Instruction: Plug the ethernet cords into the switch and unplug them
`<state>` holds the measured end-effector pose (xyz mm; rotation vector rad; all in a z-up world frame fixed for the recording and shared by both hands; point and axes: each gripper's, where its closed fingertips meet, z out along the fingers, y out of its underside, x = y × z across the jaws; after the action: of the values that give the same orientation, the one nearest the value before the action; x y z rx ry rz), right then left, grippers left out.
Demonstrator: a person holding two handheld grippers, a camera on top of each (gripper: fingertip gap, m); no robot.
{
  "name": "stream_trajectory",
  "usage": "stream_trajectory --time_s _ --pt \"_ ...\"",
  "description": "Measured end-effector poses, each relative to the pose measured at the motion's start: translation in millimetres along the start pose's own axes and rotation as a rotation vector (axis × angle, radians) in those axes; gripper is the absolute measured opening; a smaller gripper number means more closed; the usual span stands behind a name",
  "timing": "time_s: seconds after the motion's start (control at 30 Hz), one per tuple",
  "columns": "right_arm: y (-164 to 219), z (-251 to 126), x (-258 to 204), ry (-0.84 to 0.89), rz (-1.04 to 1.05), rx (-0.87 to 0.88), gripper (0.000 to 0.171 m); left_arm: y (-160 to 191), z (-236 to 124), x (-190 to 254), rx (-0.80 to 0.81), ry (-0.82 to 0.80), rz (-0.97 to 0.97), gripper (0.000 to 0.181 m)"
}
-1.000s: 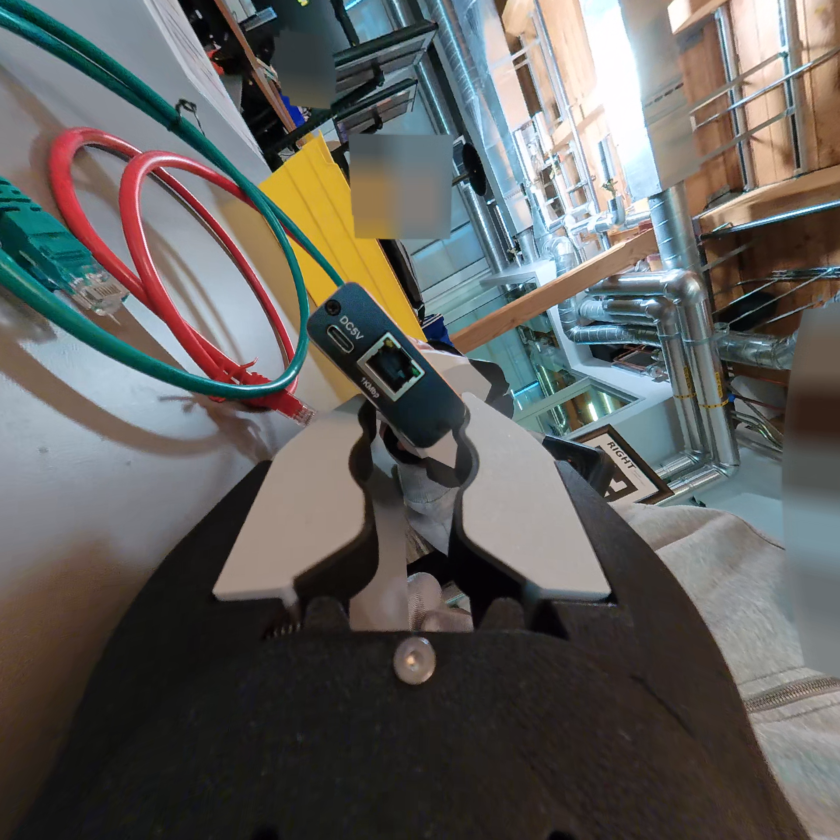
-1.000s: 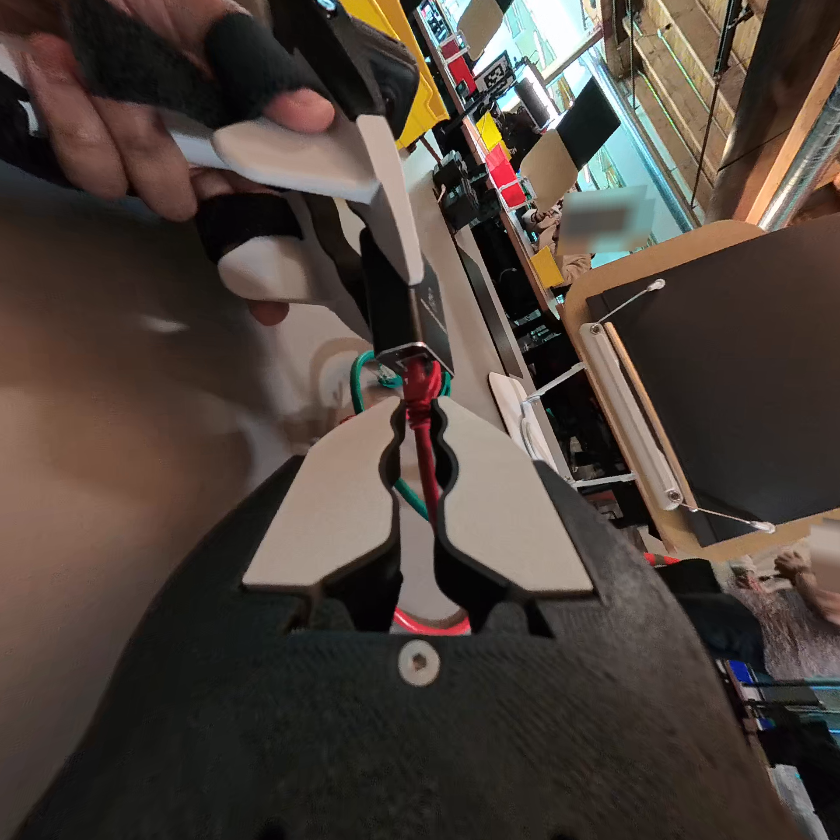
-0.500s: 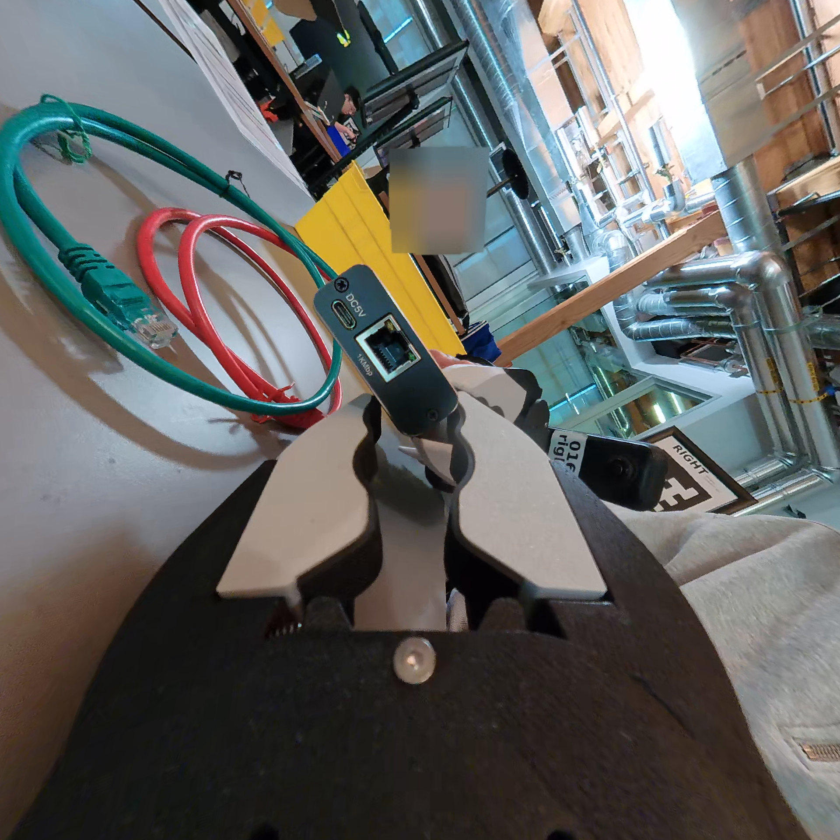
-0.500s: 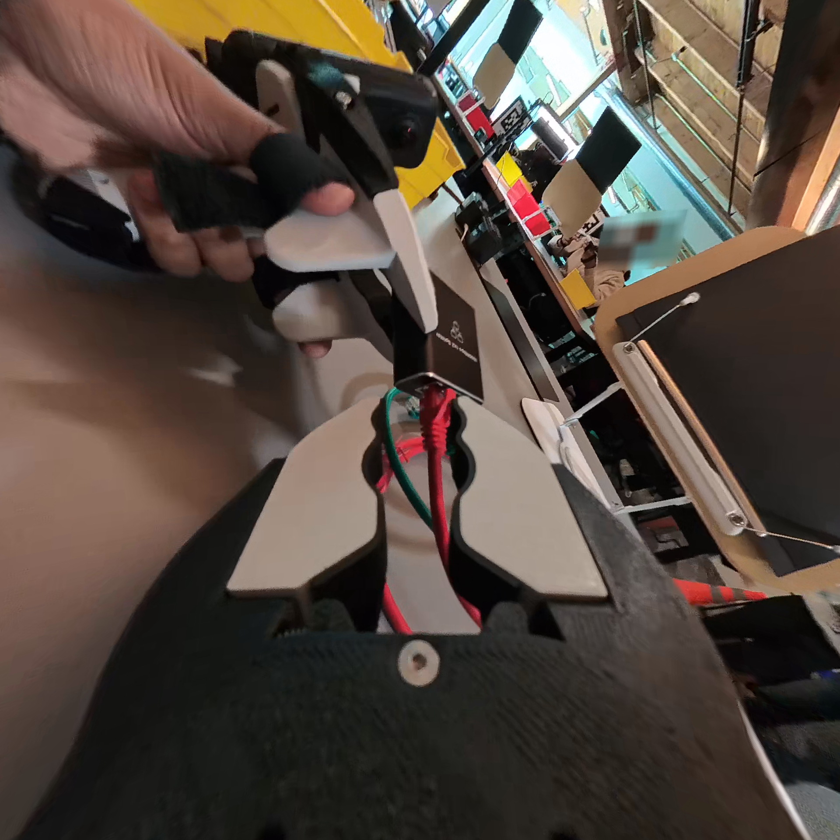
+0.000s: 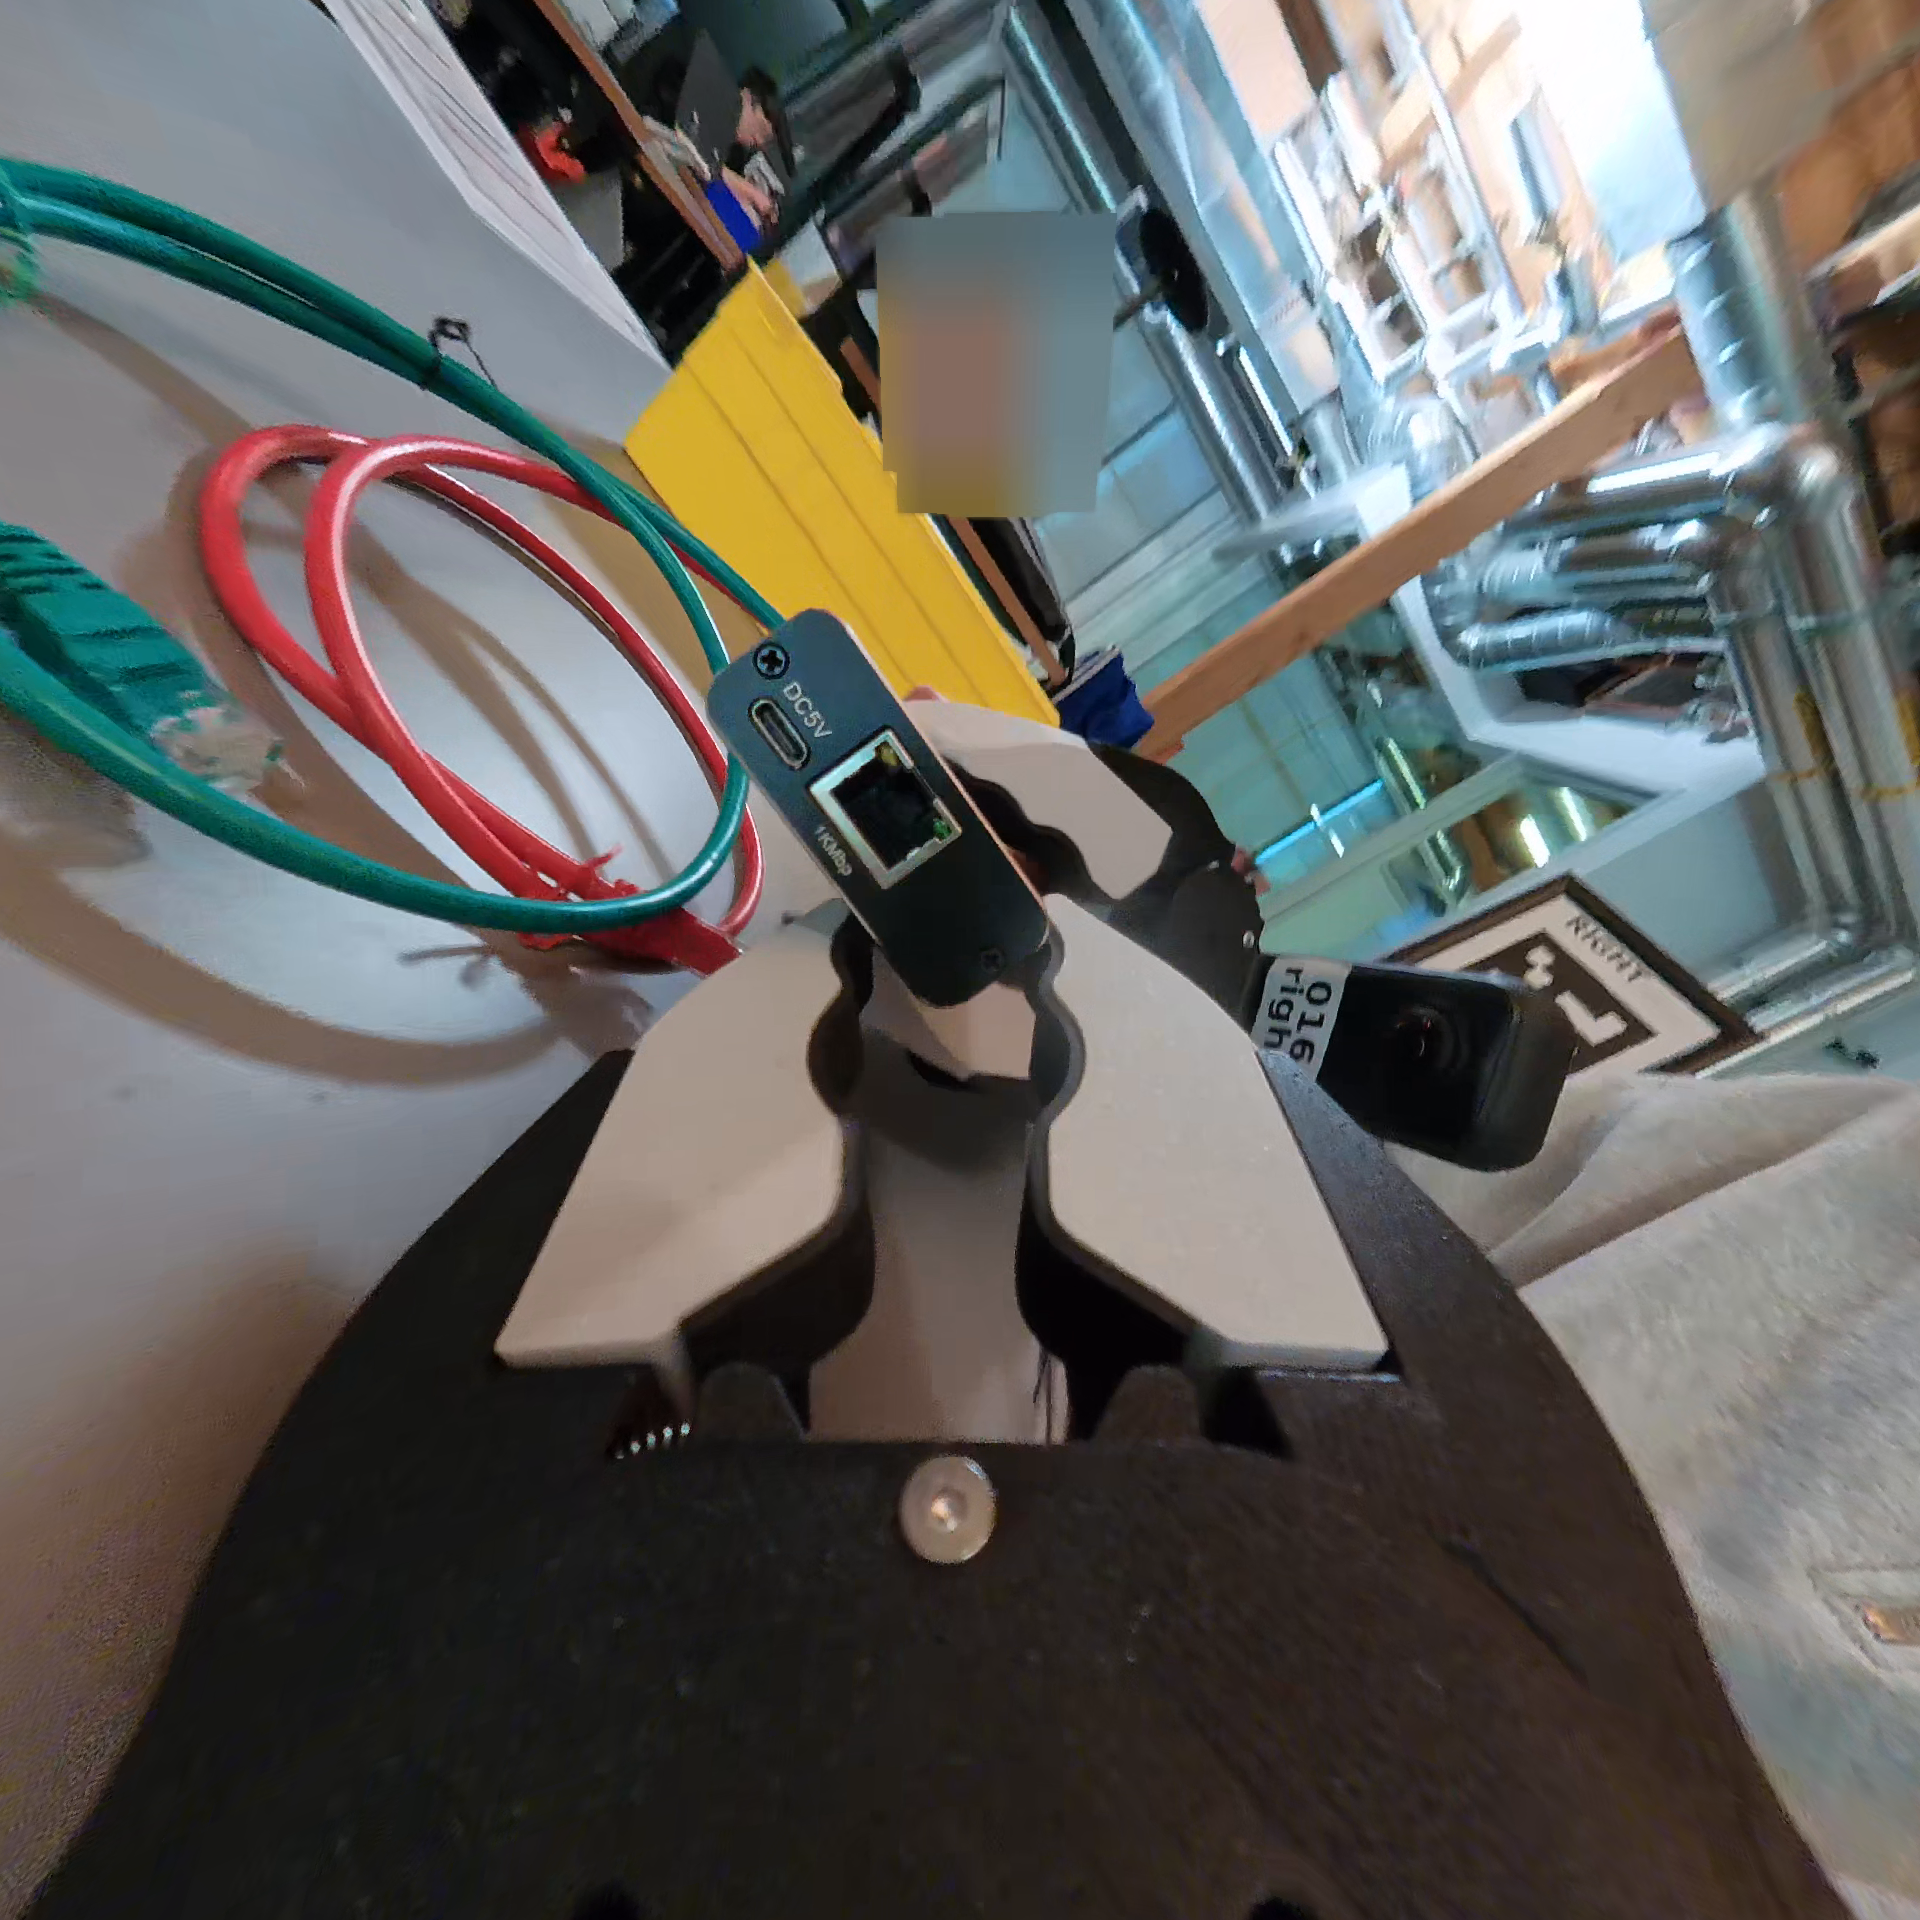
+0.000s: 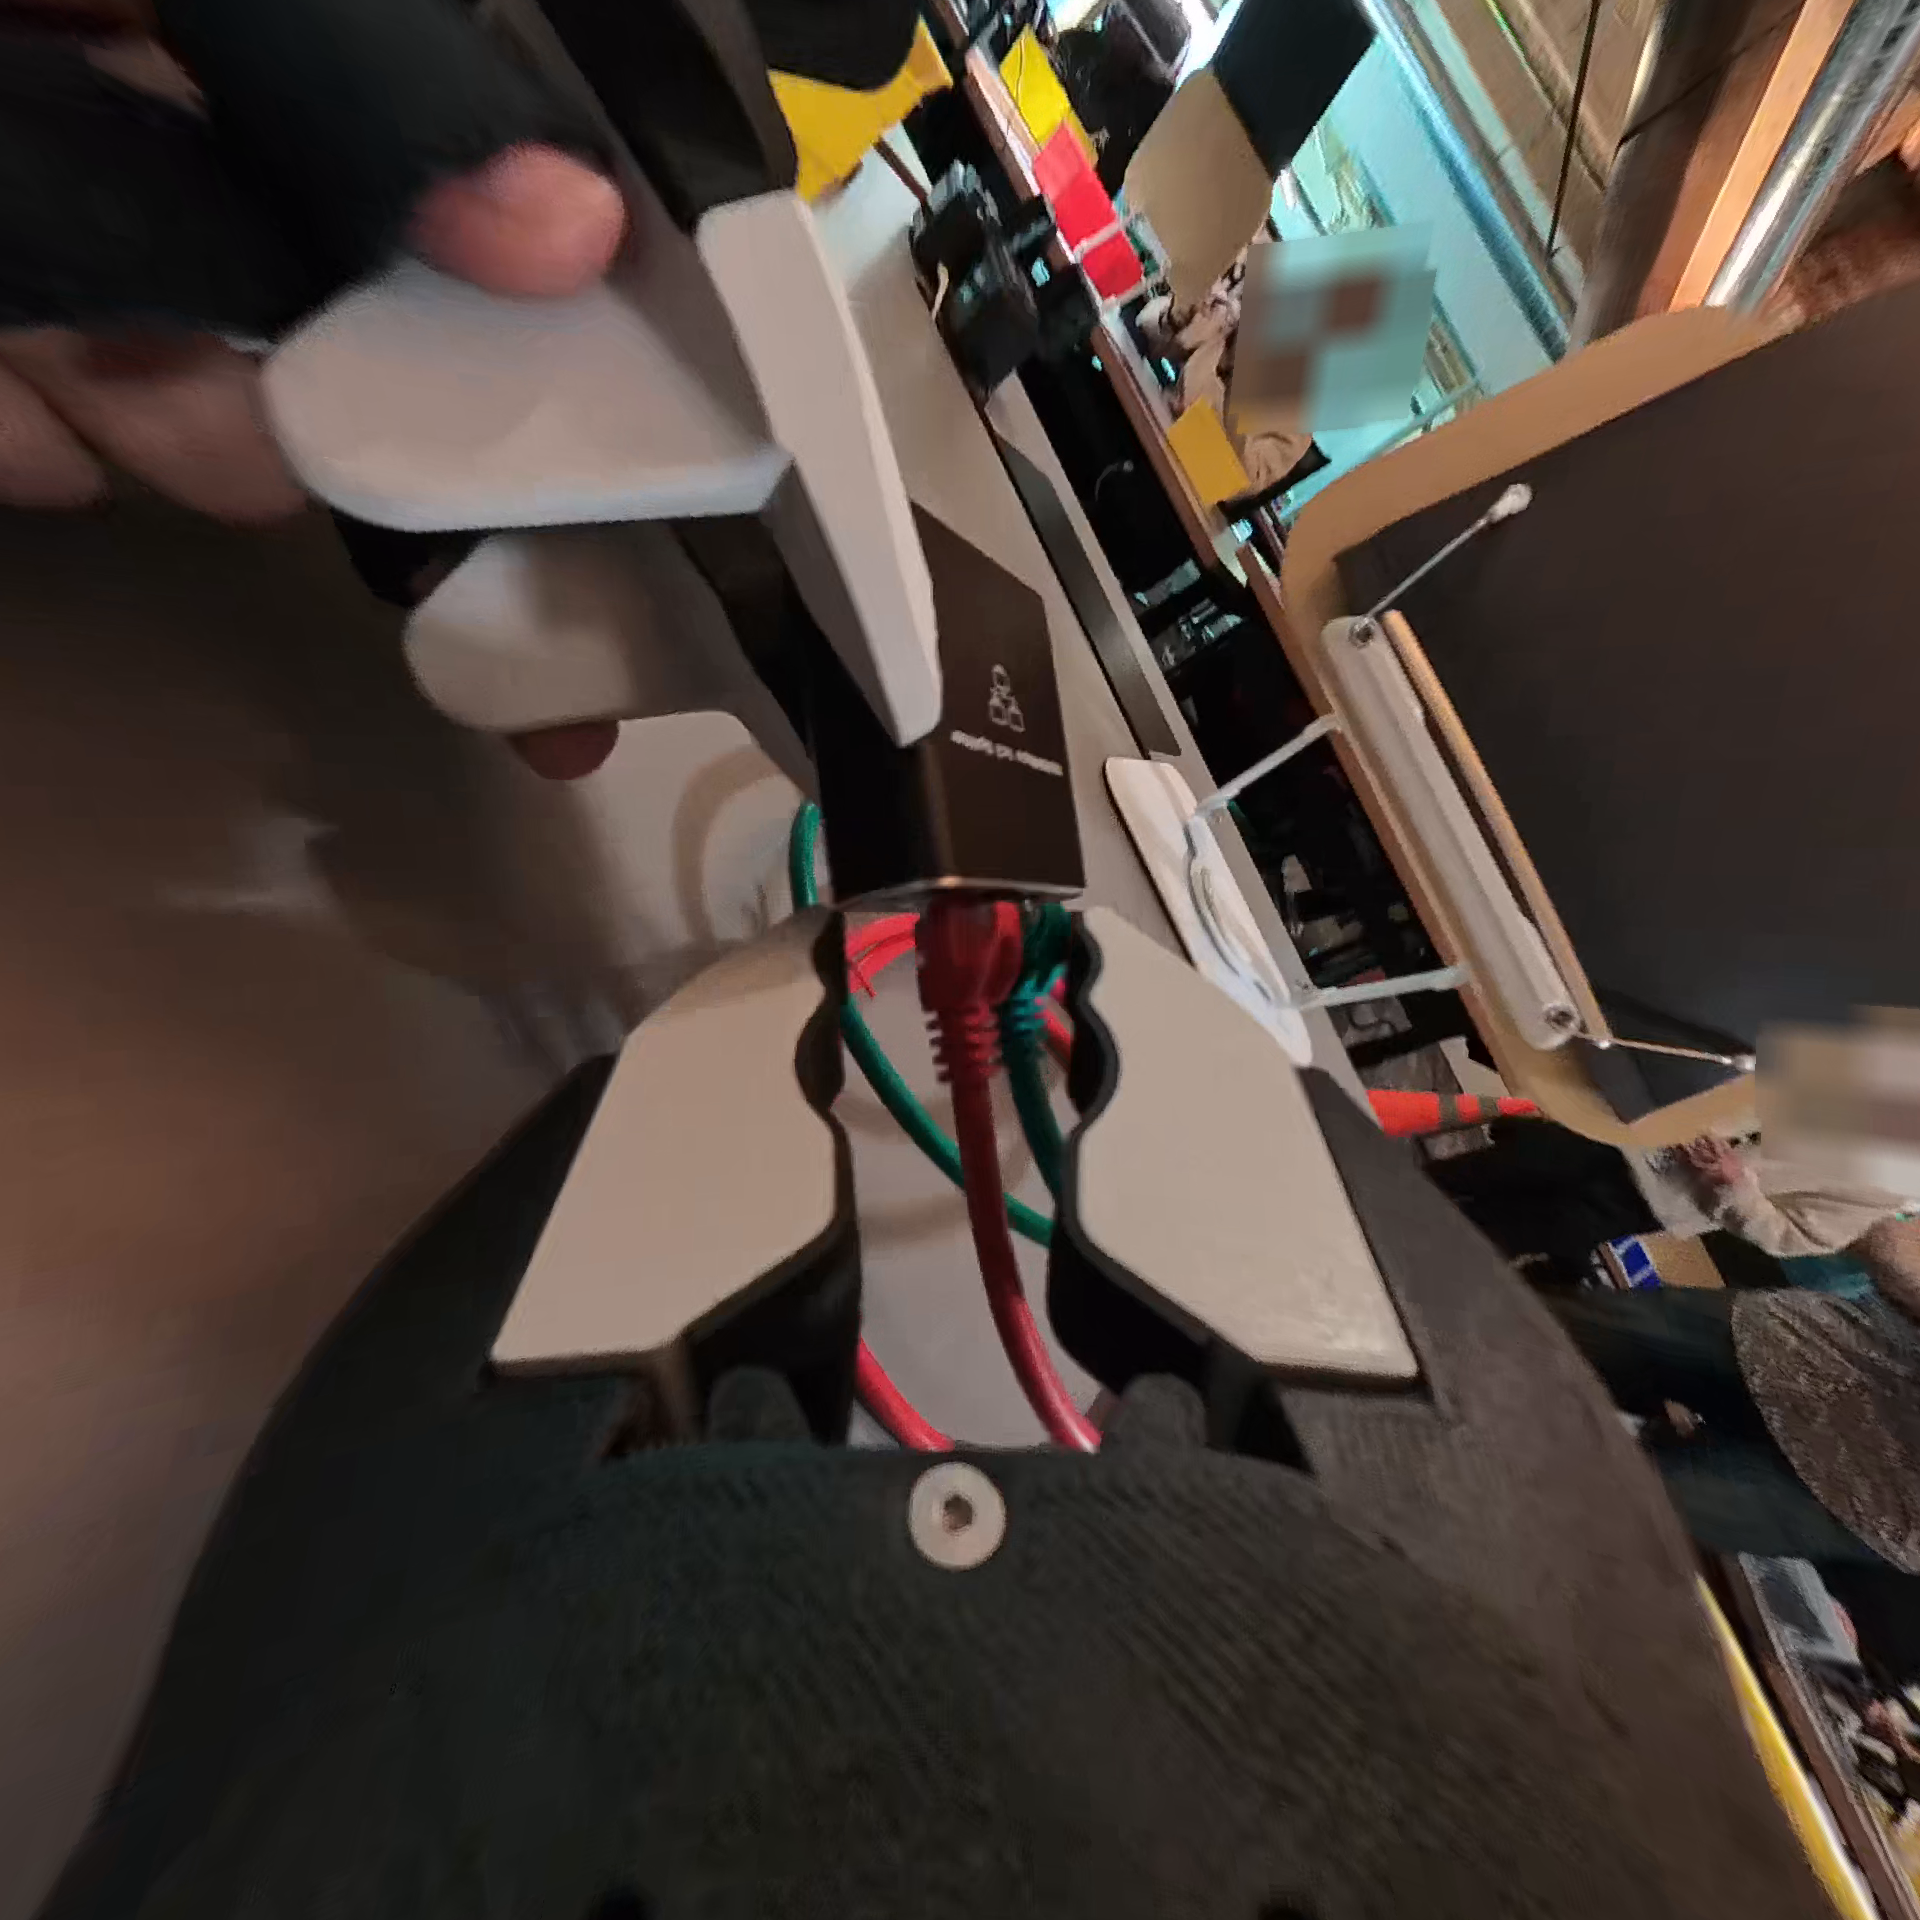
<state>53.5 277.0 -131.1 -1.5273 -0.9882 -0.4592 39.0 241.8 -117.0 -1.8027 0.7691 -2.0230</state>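
Observation:
My left gripper (image 5: 940,956) is shut on a dark ethernet switch (image 5: 883,800) and holds it up above the white table (image 5: 156,1195). The switch's near end shows one empty port. A red cord (image 5: 343,644) and a green cord (image 5: 312,852) lie coiled on the table, with a loose green plug (image 5: 135,665) at the left. In the right wrist view my right gripper (image 6: 956,935) is open around a red plug (image 6: 961,987) seated in the switch's (image 6: 987,769) other end. A green plug (image 6: 1034,997) sits right beside it, apparently also seated.
A yellow bin (image 5: 810,499) and a paper sheet (image 5: 468,135) are at the table's far side. A white round pad (image 6: 1195,883) lies on the table past the switch. A black board with a wooden rim (image 6: 1662,675) stands to the right. A person's hand (image 6: 499,218) holds the left gripper.
My right gripper was shut on the red cord behind its plug and has opened; the red plug stays in the switch. The left gripper keeps hold of the switch.

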Motion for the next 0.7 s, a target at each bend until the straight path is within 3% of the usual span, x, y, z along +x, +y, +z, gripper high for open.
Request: stream_trajectory --time_s 0.13,0.2,0.27,0.4,0.7 --pt "2 -4 9 0.034 -0.049 0.016 0.020 4 3 11 -0.026 0.063 0.021 0.024" --pt "2 -6 17 0.064 -0.053 0.025 0.017 -1 2 16 0.010 0.126 -0.025 0.040" --pt "2 -8 20 0.077 -0.065 0.031 0.017 -8 -3 19 0.057 0.179 -0.076 0.057" --pt "-9 -12 12 0.072 -0.176 0.120 0.017 -21 -13 21 0.128 0.251 -0.159 0.059" --pt "-30 -25 -2 0.099 -0.370 0.244 0.017 -15 -14 20 0.069 0.330 -0.330 0.069"
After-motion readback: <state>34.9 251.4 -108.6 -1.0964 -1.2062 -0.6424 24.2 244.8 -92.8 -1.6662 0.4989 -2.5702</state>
